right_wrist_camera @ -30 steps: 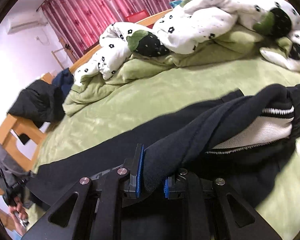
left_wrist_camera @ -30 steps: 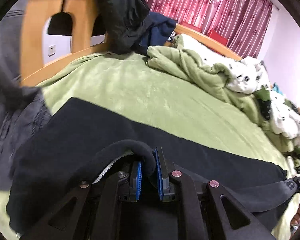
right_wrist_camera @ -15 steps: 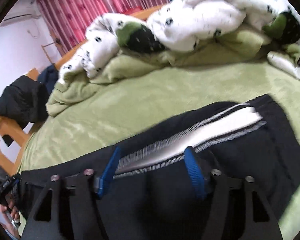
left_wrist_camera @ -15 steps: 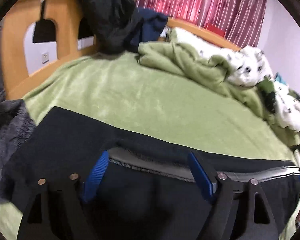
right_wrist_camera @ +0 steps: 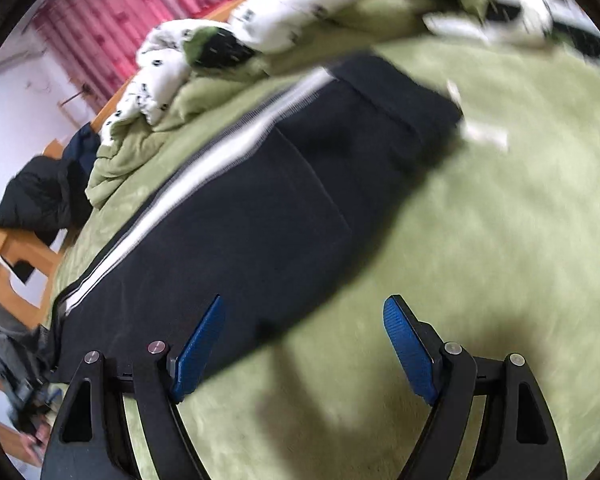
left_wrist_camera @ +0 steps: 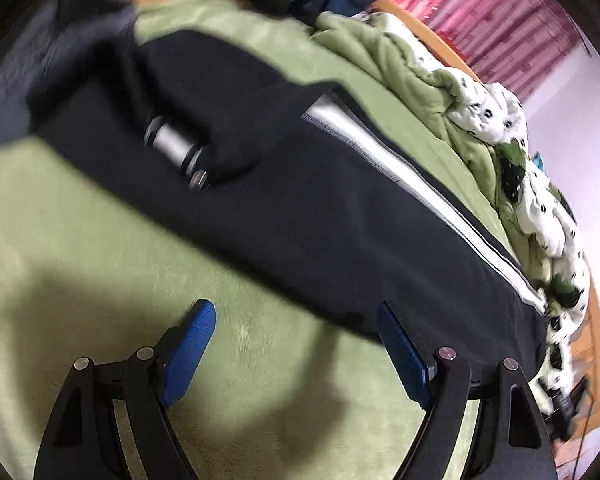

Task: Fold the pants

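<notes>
The left gripper (left_wrist_camera: 296,344) stands wide open and holds nothing; the black pants (left_wrist_camera: 320,208) lie flat on the green blanket (left_wrist_camera: 100,280) just ahead of its blue pads. The right gripper (right_wrist_camera: 304,344) is opening, nothing between its jaws; the pants (right_wrist_camera: 260,220) stretch ahead and to its left, white stripe (right_wrist_camera: 204,168) along their far edge.

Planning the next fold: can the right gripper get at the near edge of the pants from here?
Probably yes. The right gripper is opening, nothing between its jaws, and the pants lie flat on the green blanket just ahead, with nothing in between.
</notes>
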Demonstrator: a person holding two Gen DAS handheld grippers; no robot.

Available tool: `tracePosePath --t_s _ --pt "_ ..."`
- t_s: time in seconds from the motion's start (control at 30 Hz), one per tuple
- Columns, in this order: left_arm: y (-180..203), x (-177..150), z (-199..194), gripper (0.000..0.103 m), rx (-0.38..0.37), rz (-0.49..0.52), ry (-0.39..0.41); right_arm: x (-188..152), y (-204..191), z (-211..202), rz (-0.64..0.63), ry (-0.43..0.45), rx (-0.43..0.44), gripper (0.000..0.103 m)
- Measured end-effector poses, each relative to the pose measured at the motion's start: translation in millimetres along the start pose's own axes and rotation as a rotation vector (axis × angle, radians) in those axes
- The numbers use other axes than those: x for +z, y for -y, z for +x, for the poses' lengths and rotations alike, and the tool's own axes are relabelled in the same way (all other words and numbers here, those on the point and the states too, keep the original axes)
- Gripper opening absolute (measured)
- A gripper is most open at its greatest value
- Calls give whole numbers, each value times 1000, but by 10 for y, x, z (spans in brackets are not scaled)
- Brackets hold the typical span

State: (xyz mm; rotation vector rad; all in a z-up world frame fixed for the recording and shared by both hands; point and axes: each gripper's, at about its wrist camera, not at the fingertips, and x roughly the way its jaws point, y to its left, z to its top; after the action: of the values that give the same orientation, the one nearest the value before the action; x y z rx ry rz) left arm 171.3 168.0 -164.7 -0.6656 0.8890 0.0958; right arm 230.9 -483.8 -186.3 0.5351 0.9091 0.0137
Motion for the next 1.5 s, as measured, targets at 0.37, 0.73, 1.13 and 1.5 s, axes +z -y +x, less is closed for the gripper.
tracePosePath --t_s 0.37,0.73,1.13,1.5 --pt "90 359 329 67 37 -36 108 394 -150 473 70 92 53 85" --pt "210 439 93 11 111 -4 116 645 -100 170 140 193 52 14" --pt "353 -778 -627 11 10 124 8 46 669 -1403 42 200 -37 13" --pt "162 -1258 -777 22 -20 132 -26 -647 1293 -1610 65 139 -61 26"
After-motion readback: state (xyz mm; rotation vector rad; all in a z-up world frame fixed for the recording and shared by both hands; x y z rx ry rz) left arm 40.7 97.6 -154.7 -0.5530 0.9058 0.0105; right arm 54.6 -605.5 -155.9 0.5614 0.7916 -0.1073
